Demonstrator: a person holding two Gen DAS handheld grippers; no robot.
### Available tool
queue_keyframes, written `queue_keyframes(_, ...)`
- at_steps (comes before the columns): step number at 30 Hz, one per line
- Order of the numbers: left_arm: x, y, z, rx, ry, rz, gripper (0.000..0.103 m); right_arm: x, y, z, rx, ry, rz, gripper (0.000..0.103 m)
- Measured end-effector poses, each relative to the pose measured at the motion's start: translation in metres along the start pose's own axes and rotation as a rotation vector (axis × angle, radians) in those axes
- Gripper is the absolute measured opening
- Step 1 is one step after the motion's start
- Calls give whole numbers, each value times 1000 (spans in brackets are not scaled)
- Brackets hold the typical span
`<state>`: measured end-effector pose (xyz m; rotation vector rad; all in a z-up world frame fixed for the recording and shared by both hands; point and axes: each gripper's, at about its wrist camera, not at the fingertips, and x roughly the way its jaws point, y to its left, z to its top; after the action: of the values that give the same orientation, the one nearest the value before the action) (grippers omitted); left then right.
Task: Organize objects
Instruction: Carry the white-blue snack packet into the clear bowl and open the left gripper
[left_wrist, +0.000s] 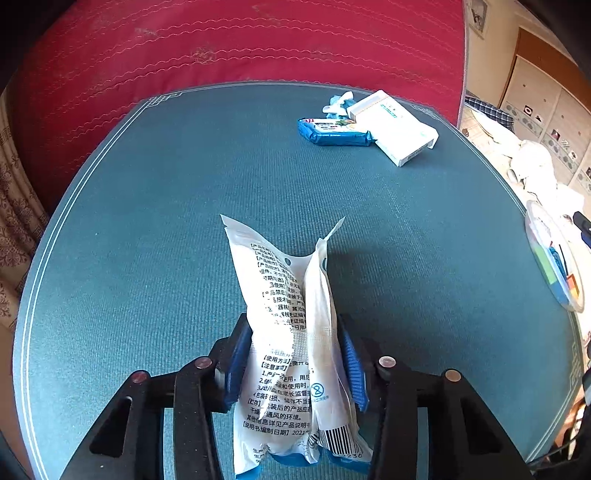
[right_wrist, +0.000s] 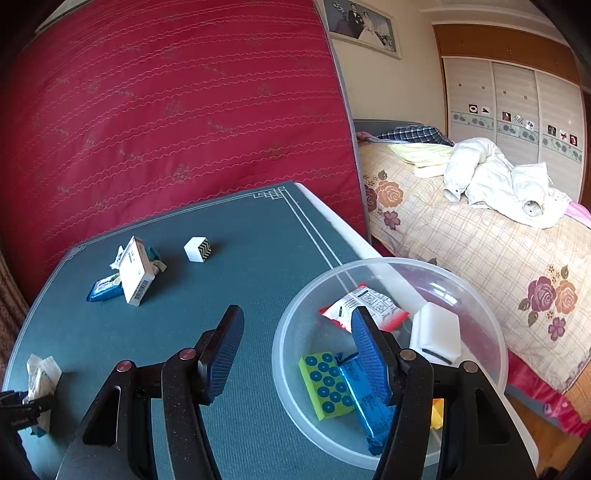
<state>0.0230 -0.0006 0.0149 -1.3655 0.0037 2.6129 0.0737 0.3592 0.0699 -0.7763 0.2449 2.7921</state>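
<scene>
- Left wrist view: the left gripper (left_wrist: 295, 363) pinches a white printed packet (left_wrist: 291, 332) between its blue pads, crumpling it above the teal mat (left_wrist: 147, 229). Far ahead of the jaws and to their right lie a blue wipes pack (left_wrist: 332, 132) and a white box (left_wrist: 397, 127), touching.
- Right wrist view: the right gripper (right_wrist: 297, 354) stands partly open, empty. Its right finger (right_wrist: 369, 354) hangs over the clear bowl (right_wrist: 480, 291), which holds a red-edged sachet (right_wrist: 373, 304), a white sponge (right_wrist: 437, 332), a green dotted card (right_wrist: 325, 384) and a blue wrapped bar (right_wrist: 364, 398). A small zigzag cube (right_wrist: 198, 249) sits ahead of the jaws.
</scene>
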Motion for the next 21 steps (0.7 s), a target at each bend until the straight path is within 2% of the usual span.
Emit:
queue_keyframes(9, 0, -59, 18, 110, -20, -51, 47, -12, -40, 6, 25, -25, -39, 62)
queue_keyframes(21, 2, -202, 54, 353, -58, -204, 47, -20, -117, 0, 83, -28, -136, 62)
